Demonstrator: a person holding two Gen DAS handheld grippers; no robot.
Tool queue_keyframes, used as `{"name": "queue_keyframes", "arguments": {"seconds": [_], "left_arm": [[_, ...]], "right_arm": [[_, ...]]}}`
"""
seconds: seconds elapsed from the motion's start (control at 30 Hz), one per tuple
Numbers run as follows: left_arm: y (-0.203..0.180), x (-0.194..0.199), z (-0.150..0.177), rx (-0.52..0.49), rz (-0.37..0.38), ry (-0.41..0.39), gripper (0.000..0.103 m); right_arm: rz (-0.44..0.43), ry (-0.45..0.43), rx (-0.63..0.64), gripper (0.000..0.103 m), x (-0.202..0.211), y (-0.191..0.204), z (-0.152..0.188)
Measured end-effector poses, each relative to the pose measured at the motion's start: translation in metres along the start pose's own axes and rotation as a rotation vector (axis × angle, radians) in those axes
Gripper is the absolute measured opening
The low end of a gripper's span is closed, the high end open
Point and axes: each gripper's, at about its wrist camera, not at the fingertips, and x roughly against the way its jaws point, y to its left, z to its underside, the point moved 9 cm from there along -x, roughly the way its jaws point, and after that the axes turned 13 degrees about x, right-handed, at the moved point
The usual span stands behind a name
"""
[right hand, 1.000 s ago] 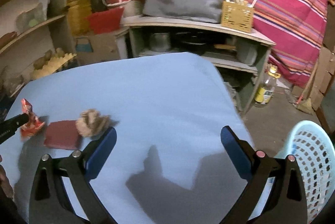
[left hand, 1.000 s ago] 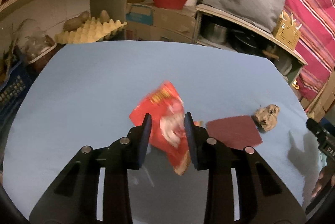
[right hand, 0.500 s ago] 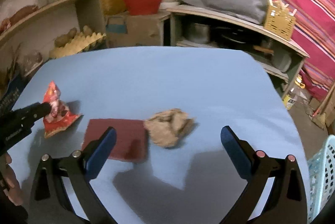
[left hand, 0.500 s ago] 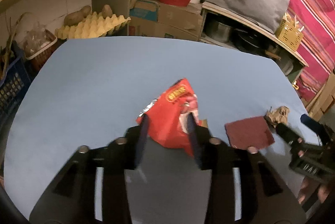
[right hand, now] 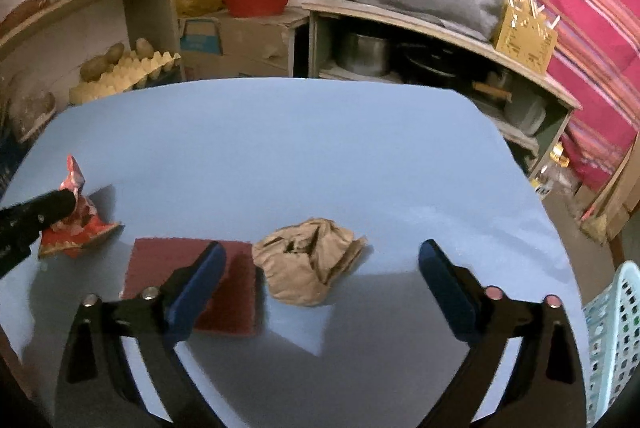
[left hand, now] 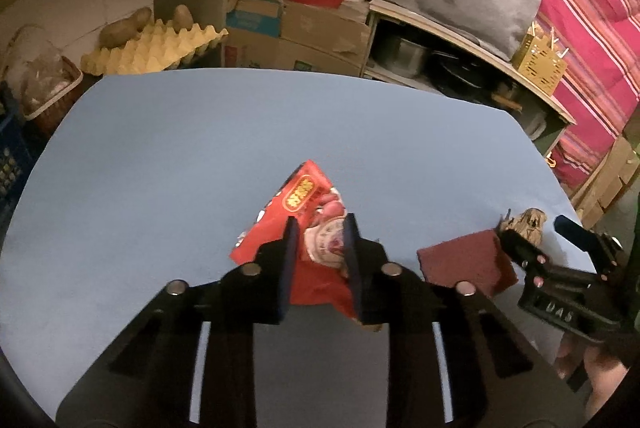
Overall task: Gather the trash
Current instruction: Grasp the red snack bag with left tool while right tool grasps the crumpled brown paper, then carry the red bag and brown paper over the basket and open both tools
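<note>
Our left gripper (left hand: 319, 248) jaws have just been closing and now pinch the red snack wrapper (left hand: 304, 224) on the blue counter (left hand: 200, 156); it looks light, crinkly and slippery. Our right gripper (right hand: 320, 272) jaws, spread wide, have just been closing around the crumpled brown paper (right hand: 310, 262), soft and best gripped across its bulk, beside a maroon pad (right hand: 236, 288).

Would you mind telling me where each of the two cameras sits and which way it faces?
Left wrist: on the left gripper, looking down over the blue table; its jaws, just closing, pinch the red snack wrapper; the right gripper shows too.
Right wrist: on the right gripper, open around the crumpled brown paper, its jaws just narrowing.
Shared: table, wrapper, brown paper, maroon pad.
</note>
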Motion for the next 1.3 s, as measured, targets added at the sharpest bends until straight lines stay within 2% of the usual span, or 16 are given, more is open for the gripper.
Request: {"name": "queue_keyframes", "arguments": {"seconds": [0.1,0.13,0.23,0.27,0.53,0.73,0.83,1.07,1.3], "left_arm": [[-0.002,0.004,0.001,-0.011,0.0,-0.007,0.016],[-0.002,0.005,0.001,-0.009,0.001,-0.008,0.014],[-0.004,0.011,0.0,0.002,0.008,-0.013,0.008],[-0.005,0.014,0.0,0.005,0.009,-0.017,0.008],[-0.018,0.036,0.007,-0.014,0.001,-0.058,0.006],[-0.046,0.063,0.012,-0.034,0.036,-0.098,0.006],[-0.079,0.079,0.021,-0.075,0.061,-0.126,0.006],[-0.178,0.092,0.066,-0.214,0.116,-0.131,0.006],[-0.302,0.089,0.125,-0.29,0.281,-0.066,0.006]], "right_arm": [[-0.011,0.006,-0.001,0.079,-0.001,-0.002,0.002],[-0.014,0.009,0.003,0.068,-0.002,-0.002,0.003],[-0.076,0.02,-0.019,0.045,-0.005,0.0,0.008],[-0.086,0.016,-0.026,0.043,-0.004,0.0,0.009],[-0.083,-0.061,-0.042,0.043,0.024,-0.018,0.018],[-0.024,-0.092,-0.065,0.043,0.047,-0.065,0.036],[-0.008,-0.11,-0.111,0.043,0.064,-0.099,0.047],[0.118,-0.131,-0.165,0.043,0.115,-0.201,0.078],[0.192,-0.111,-0.256,0.043,0.142,-0.29,0.126]]}}
